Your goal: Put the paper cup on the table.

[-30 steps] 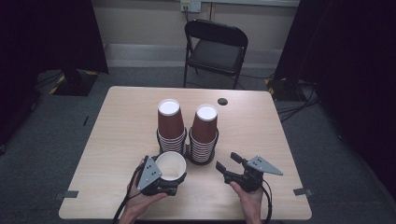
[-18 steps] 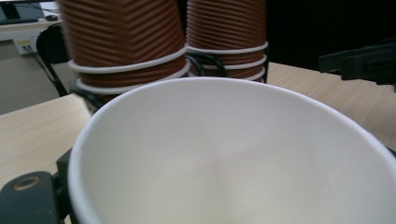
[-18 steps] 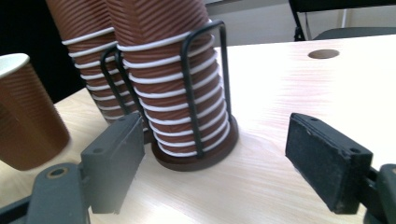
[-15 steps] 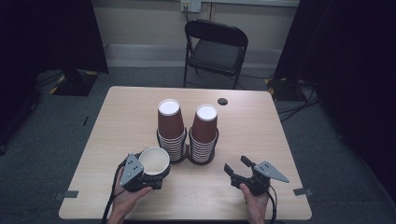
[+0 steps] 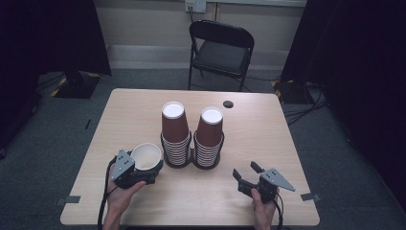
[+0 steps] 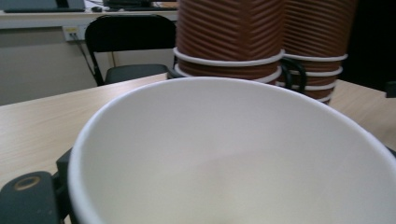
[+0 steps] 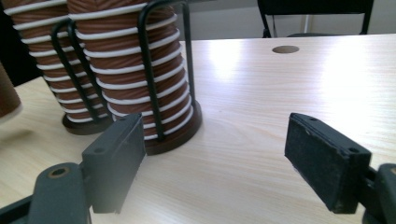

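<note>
A single paper cup [image 5: 146, 156], freed from the two stacks [image 5: 174, 130], sits clamped in the left gripper [image 5: 136, 168] at the table's [image 5: 287, 143] seven o'clock, mouth up, just beside the rack at its three o'clock. It still has to be set down. The right gripper [image 5: 249, 176] waits at five o'clock, jaws apart and empty. Half a second ago the cup lay slightly nearer the left edge; a second ago it was close against the stacks.

Brown ribbed cups [image 5: 174, 125] with white rims, white-lined cup [image 5: 146, 156], pale wood-grain table [image 5: 268, 139], black chair [image 5: 220, 45]
</note>
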A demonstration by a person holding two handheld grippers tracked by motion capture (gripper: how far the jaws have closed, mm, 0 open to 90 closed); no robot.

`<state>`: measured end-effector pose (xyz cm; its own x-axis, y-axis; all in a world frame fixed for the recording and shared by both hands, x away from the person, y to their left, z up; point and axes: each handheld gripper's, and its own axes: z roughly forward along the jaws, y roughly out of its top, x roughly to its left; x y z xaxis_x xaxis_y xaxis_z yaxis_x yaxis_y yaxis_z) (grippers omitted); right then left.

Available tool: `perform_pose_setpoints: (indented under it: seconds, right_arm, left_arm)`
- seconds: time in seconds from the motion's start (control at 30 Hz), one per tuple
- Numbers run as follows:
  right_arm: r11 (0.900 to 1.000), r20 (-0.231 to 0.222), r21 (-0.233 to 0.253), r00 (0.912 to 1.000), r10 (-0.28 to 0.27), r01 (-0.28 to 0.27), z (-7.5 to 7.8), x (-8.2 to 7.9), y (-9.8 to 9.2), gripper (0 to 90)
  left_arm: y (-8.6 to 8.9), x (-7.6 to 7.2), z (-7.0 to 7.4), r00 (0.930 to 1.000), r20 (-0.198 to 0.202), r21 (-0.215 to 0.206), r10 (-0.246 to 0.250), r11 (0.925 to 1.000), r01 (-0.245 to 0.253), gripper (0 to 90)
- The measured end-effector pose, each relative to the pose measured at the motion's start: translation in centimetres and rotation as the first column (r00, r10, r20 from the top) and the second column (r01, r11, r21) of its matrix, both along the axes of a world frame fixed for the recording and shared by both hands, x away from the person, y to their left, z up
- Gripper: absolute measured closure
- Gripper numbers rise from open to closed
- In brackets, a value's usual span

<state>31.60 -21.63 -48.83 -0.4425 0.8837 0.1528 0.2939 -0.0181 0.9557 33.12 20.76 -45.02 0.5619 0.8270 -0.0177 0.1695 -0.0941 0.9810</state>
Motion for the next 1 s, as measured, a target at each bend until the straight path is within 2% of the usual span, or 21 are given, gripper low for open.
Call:
perform_pose_setpoints:
  seconds: [0.13,0.23,0.4,0.43,0.5,0.6,0.67,0.7,0.77,0.83,0.87,0.93,1.0]
  right_arm:
    - [1.000,0.014,-0.004,0.9998,-0.015,0.015,-0.5,-0.1,-0.1,18.6]
    - [1.000,0.027,-0.008,0.9996,-0.010,0.010,-0.7,-0.1,-0.1,18.7]
    - [1.000,0.030,-0.027,0.9995,-0.006,0.007,-0.6,-0.1,0.2,17.6]
    - [1.000,0.041,-0.024,0.9991,-0.005,0.006,-0.7,-0.2,0.2,17.5]
    - [1.000,0.048,-0.020,0.9988,-0.008,0.009,-0.7,-0.3,0.1,17.5]
    - [1.000,0.082,-0.011,0.9963,-0.025,0.026,-0.7,-0.6,0.0,17.1]
    - [0.999,0.098,-0.015,0.9945,-0.036,0.037,-0.8,-0.8,0.1,17.1]
    - [0.999,0.097,-0.016,0.9945,-0.039,0.041,-0.8,-0.8,0.1,17.0]
    - [0.999,0.093,-0.024,0.9952,-0.033,0.035,-0.7,-0.7,0.2,16.3]
    - [0.999,0.098,-0.026,0.9943,-0.040,0.043,-0.8,-0.8,0.2,15.9]
    - [0.999,0.101,-0.025,0.9941,-0.040,0.042,-0.8,-0.8,0.2,15.9]
    - [0.999,0.099,-0.019,0.9943,-0.038,0.040,-0.8,-0.8,0.2,15.9]
    - [0.999,0.099,-0.020,0.9944,-0.035,0.037,-0.8,-0.8,0.2,15.9]
  left_arm:
    - [0.7,0.5,0.1,0.9997,-0.001,-0.019,0.023,0.9996,-0.023,8.3]
    - [1.0,1.0,0.2,0.9995,-0.012,-0.054,0.030,0.9981,-0.030,8.4]
    - [1.4,2.4,0.1,0.9975,-0.036,-0.034,0.062,0.9974,-0.063,8.4]
    - [1.7,2.9,-0.1,0.9955,-0.053,-0.066,0.079,0.9945,-0.082,8.4]
    - [1.9,3.3,-0.2,0.9943,-0.055,-0.070,0.091,0.9930,-0.095,8.3]
    - [2.0,4.0,-0.2,0.9913,-0.068,-0.053,0.112,0.9919,-0.116,8.3]
    - [2.1,4.3,0.0,0.9909,-0.071,-0.069,0.114,0.9905,-0.119,8.3]
    - [2.2,4.6,0.2,0.9912,-0.070,-0.073,0.112,0.9904,-0.118,8.3]
    - [2.2,5.0,0.4,0.9877,-0.055,-0.060,0.146,0.9870,-0.149,8.3]
    - [2.2,5.5,0.5,0.9831,-0.055,-0.067,0.175,0.9817,-0.178,8.3]
    - [2.2,5.8,0.4,0.9837,-0.059,-0.080,0.170,0.9815,-0.174,8.3]
    - [2.2,6.3,0.3,0.9808,-0.065,-0.078,0.184,0.9789,-0.189,8.3]
    - [2.1,6.9,0.1,0.9803,-0.063,-0.055,0.187,0.9801,-0.191,8.3]
